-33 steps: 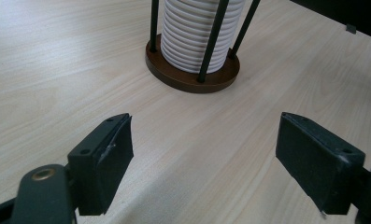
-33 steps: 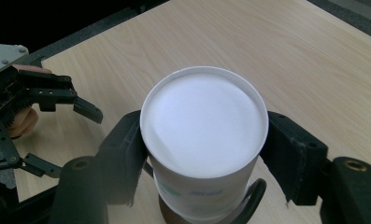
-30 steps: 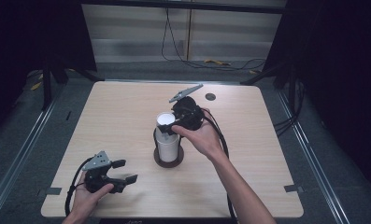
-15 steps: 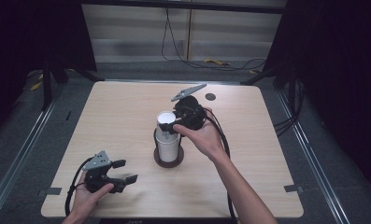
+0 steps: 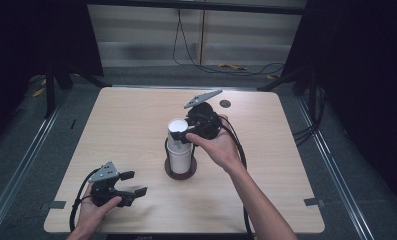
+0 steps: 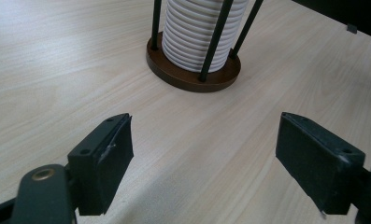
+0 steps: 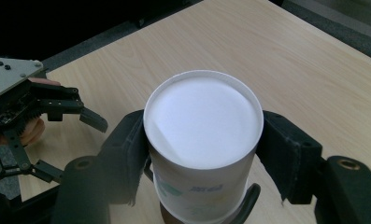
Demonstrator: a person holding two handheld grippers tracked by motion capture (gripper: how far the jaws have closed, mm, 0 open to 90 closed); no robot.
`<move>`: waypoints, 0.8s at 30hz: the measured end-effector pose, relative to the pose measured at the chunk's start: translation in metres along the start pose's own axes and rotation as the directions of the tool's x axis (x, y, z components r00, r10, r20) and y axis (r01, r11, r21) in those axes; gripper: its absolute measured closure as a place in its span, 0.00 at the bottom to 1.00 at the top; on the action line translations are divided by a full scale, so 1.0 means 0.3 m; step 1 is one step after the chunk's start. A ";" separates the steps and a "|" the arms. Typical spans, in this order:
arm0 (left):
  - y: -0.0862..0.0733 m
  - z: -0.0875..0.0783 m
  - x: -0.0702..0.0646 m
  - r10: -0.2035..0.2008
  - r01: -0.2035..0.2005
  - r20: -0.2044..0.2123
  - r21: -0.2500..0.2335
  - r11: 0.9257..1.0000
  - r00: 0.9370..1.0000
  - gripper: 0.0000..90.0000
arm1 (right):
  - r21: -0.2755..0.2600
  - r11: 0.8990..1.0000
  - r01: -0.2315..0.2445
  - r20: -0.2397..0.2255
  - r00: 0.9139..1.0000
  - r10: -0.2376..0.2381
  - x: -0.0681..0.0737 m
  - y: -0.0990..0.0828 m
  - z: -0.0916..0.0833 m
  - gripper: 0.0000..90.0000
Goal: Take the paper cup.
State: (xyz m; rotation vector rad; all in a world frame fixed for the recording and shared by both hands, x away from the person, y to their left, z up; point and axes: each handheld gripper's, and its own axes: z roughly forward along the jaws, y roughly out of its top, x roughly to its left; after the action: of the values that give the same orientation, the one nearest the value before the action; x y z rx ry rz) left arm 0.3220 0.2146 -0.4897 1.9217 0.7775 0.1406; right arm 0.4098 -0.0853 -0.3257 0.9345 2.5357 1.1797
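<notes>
A stack of white paper cups (image 5: 180, 152) stands upside down in a dark wire holder with a round brown base (image 5: 181, 173) at mid-table. My right gripper (image 5: 182, 134) reaches the top cup (image 7: 202, 121) from the right. Its jaws have just been closing with that cup between them, and both pads (image 7: 127, 154) now press on the cup's sides. My left gripper (image 5: 135, 183) rests on the table at the front left, held by a hand, with its jaws wide open (image 6: 204, 154) and nothing between them. They point toward the holder's base (image 6: 192, 77).
The pale wooden table (image 5: 286, 165) has a small dark round mark (image 5: 225, 103) near its back edge. Cables (image 5: 238, 150) trail from both grippers. Dark floor, metal rails and black stands surround the table.
</notes>
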 end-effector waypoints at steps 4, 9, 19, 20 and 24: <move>0.000 0.000 0.000 0.001 -0.001 0.000 -0.001 1.000 1.000 0.21 | -0.007 1.000 0.004 0.000 1.000 -0.004 0.003 0.007 -0.008 0.39; 0.000 0.000 0.001 -0.001 0.001 0.004 0.002 1.000 1.000 0.21 | -0.021 1.000 0.004 -0.001 1.000 -0.004 0.006 0.014 -0.015 0.40; -0.001 0.000 0.001 0.000 0.000 0.003 0.002 1.000 1.000 0.22 | -0.059 0.998 -0.021 -0.015 1.000 0.020 -0.002 0.005 -0.047 0.40; 0.000 0.001 0.001 0.001 -0.001 0.003 0.003 1.000 1.000 0.22 | -0.059 0.998 -0.021 -0.015 1.000 0.020 -0.002 0.005 -0.047 0.40; 0.000 0.002 0.001 0.000 0.000 0.004 0.003 1.000 1.000 0.22 | -0.083 0.996 -0.022 -0.020 1.000 0.021 -0.007 0.007 -0.059 0.41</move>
State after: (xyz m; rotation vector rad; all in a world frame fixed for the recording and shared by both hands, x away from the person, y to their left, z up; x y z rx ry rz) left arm 0.3226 0.2144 -0.4902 1.9243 0.7755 0.1349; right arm 0.4049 -0.0965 -0.3126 0.9376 2.4757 1.2959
